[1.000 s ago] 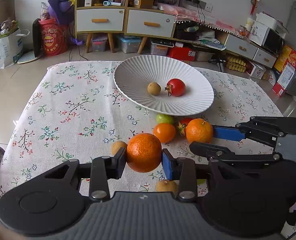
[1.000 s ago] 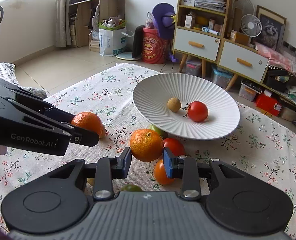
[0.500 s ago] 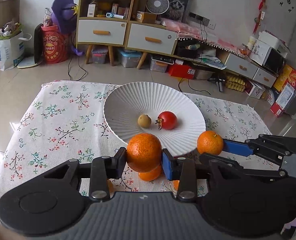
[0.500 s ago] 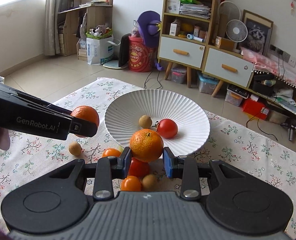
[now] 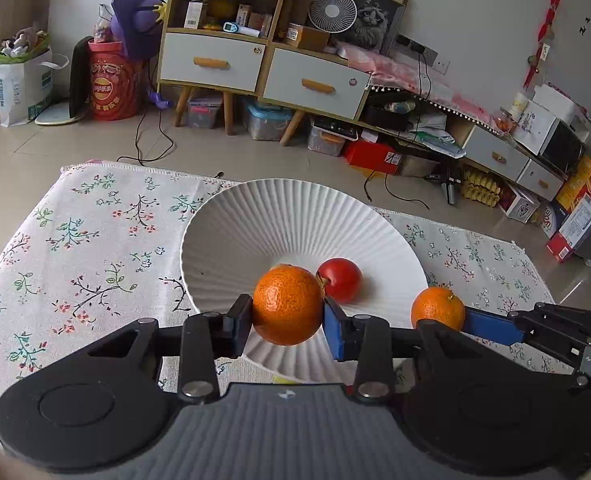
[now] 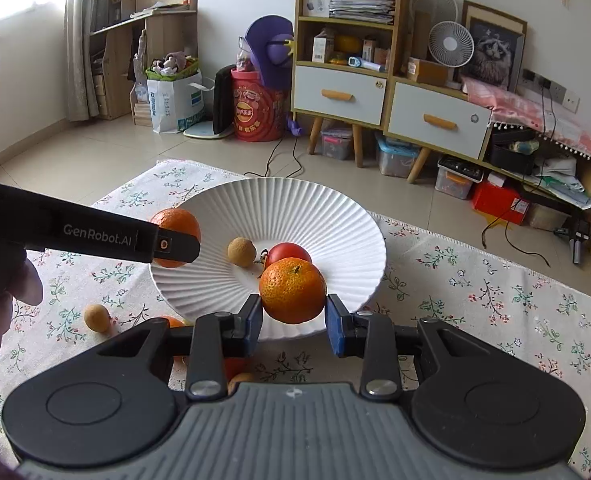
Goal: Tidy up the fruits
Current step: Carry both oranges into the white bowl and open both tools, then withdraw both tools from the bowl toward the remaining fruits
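Both grippers have been carried forward from the loose fruit on the tablecloth [image 5: 87, 248] to the white ribbed plate [image 5: 295, 216], each with its load unchanged. 1 orange [image 5: 288, 305] is clamped between the jaws of the left gripper [image 5: 287, 322] and is held over the plate's near side. A 2nd orange [image 6: 293, 290] is clamped by the right gripper [image 6: 294, 320], over the plate's near rim. Inside the plate, 1 red tomato [image 6: 288, 253] and 1 small tan fruit [image 6: 241, 252] are seen near the centre. Another small tan fruit [image 6: 97, 318] is left on the cloth, outside the plate's left rim.
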Demonstrator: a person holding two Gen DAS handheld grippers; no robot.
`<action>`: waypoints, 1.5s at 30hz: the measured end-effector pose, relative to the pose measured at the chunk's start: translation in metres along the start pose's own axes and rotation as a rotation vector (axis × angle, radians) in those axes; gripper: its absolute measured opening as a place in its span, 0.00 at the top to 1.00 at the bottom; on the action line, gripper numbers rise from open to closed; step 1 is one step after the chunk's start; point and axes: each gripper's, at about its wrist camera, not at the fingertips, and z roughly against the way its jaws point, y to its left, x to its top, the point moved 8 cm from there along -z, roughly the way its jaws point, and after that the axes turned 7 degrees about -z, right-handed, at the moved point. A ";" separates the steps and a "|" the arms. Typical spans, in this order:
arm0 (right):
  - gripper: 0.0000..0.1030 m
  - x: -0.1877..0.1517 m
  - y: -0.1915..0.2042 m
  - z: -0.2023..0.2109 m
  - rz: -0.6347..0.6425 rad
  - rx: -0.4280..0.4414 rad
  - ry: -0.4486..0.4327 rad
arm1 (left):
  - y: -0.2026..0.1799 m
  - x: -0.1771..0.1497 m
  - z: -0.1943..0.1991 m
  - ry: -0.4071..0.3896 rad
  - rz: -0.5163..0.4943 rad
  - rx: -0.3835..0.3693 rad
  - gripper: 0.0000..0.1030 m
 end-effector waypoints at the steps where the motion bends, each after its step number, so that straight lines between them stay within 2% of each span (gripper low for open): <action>1: 0.70 0.000 -0.002 -0.002 -0.001 0.002 0.004 | -0.001 -0.001 -0.004 0.003 -0.008 0.003 0.64; 10: 0.70 0.006 -0.003 -0.017 -0.031 0.051 0.027 | -0.005 -0.004 -0.017 0.024 -0.012 -0.018 0.64; 19: 0.70 -0.003 0.004 -0.030 0.011 0.052 0.063 | -0.005 -0.004 -0.020 0.035 -0.017 -0.010 0.64; 29: 0.70 -0.002 0.006 -0.028 0.020 0.058 0.054 | -0.005 -0.003 -0.020 0.036 -0.016 -0.011 0.63; 38: 0.60 0.000 0.004 -0.018 0.024 0.038 0.044 | -0.005 -0.003 -0.010 0.037 -0.038 -0.017 0.56; 45: 0.44 0.003 0.001 0.000 0.029 0.031 0.023 | -0.005 -0.004 0.006 0.026 -0.083 -0.024 0.41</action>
